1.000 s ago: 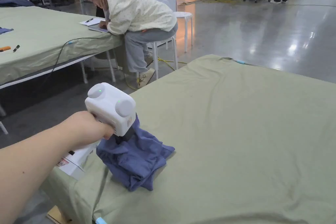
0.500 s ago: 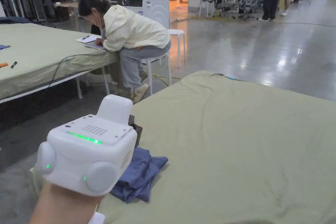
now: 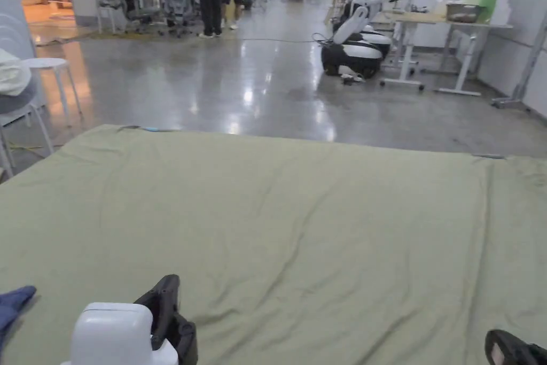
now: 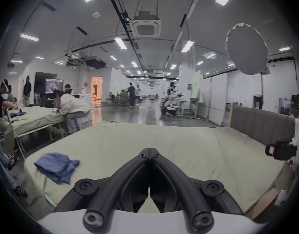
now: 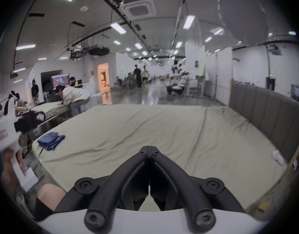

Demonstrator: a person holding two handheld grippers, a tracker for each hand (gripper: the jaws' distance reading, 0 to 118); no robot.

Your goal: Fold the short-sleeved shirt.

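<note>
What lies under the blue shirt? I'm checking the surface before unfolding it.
The shirt lies bunched on the green sheet near the bed's left corner. Bare sheet shows all around it. The patch directly beneath is covered by the cloth, so anything there is hidden.

Shirt (image 4: 56,167) on the bed's (image 4: 179,146) left corner.

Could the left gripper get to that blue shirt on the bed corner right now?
Probably yes. The left gripper is shut and empty, and the blue shirt lies in the open on the green sheet, off to its left, with nothing between them.
</note>
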